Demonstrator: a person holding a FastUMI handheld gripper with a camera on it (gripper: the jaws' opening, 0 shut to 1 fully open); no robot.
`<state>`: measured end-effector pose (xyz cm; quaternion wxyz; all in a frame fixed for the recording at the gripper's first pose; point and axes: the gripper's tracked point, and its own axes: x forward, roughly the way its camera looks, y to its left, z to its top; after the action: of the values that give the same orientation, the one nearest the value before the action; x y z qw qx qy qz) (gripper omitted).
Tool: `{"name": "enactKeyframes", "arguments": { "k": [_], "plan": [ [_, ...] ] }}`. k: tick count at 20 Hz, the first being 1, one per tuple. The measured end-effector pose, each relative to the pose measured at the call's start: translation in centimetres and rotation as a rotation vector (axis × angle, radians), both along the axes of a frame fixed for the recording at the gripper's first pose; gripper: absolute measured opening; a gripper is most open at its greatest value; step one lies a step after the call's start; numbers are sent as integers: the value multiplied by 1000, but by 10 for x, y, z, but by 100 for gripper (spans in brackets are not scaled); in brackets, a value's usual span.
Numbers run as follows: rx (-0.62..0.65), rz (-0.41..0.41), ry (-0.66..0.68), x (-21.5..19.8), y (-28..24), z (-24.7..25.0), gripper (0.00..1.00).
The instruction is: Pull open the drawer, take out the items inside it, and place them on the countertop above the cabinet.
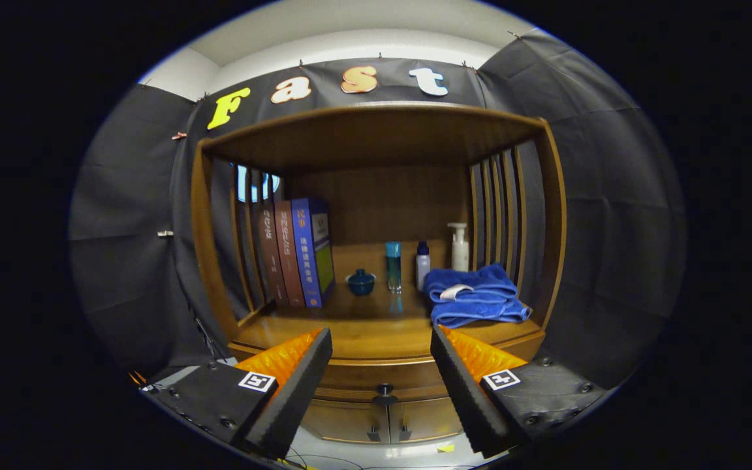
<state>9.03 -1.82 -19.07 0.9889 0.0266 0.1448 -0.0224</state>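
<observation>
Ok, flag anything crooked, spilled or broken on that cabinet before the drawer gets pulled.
Nothing stands out. The books, lidded cup, bottles and folded blue towel sit tidy on the countertop. The drawer is shut, its knob between the open gripper fingers, untouched.

The print on the book spines (297, 251) cannot be read.

Wooden countertop (376, 336) inside cabinet nook: books (297, 251) upright at left edge; small teal lidded pot (361, 282), tall teal bottle (393, 266), white bottle (422, 265), pump bottle (459, 247) along back; folded blue towel (474, 294) at right edge w/ white item on top.

Gripper (381, 356) fingers spread apart, nothing between.
</observation>
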Motion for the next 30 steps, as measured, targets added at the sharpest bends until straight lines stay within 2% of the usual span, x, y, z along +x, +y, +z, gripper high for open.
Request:
{"name": "enactKeyframes", "arguments": {
  "k": [4, 12, 16, 17, 18, 23, 24, 25, 30],
  "plan": [
    [1, -7, 69, 20, -3, -56, 100],
    [20, -26, 194, 34, -4, -148, 100],
    [11, -39, 245, 32, -9, -174, 94],
    [6, -37, 262, 31, -10, -181, 84],
    [5, -36, 279, 29, -9, -185, 81],
    [-60, -15, 293, 30, -3, -189, 45],
    [-54, -18, 296, 30, -4, -189, 45],
    [-48, -18, 299, 31, -3, -189, 37],
    [-47, -20, 312, 31, -3, -189, 37]
  ]
}}
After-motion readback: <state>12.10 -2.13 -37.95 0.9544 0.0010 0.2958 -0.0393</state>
